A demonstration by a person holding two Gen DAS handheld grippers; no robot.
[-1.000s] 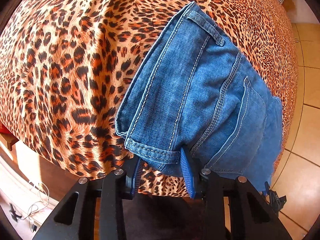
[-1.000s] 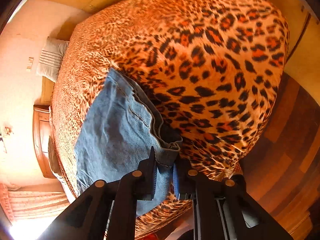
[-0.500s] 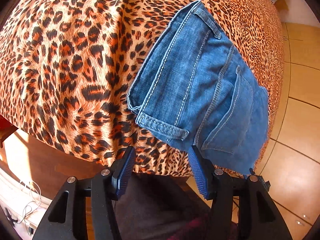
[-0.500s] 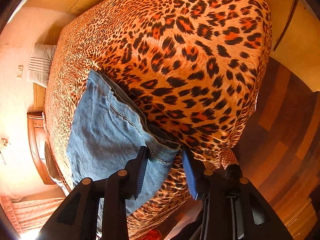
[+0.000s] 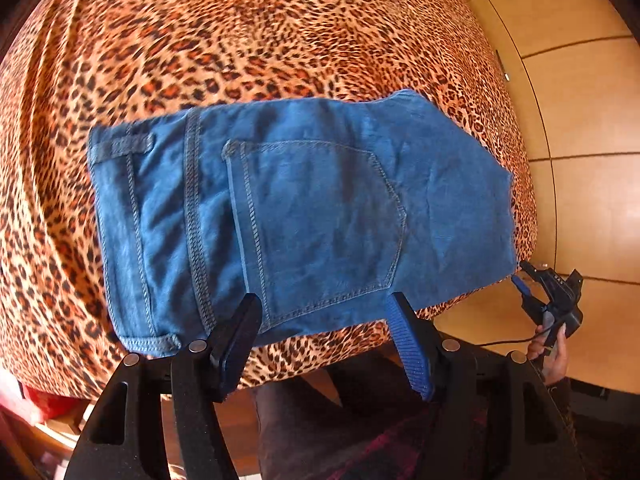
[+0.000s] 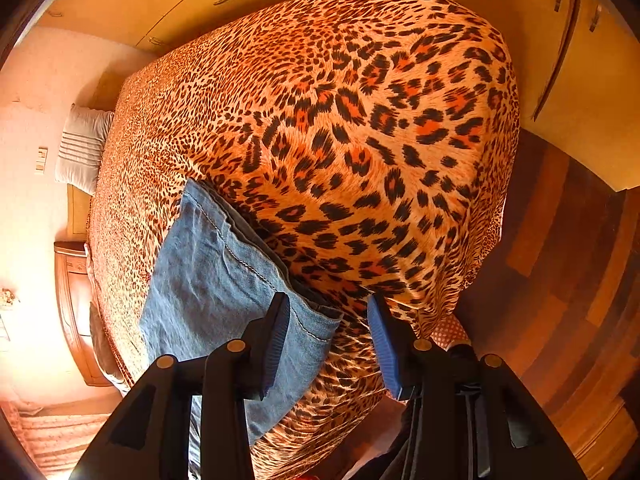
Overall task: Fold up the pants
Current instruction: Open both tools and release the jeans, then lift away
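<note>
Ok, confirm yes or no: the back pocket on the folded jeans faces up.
Yes, the left wrist view shows the stitched back pocket on top of the folded jeans.

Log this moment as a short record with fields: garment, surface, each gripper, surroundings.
garment: folded blue denim pants, back pocket facing up, lying flat near the bed's edge
surface: leopard-print bedspread covering the bed
left gripper: left gripper jaws opening, raised clear of the denim, nothing between the pads
right gripper: right gripper jaws opening, denim corner below the gap, pads not pressing it
surroundings: striped white pillow at the far end; tan tiled floor beside the bed
</note>
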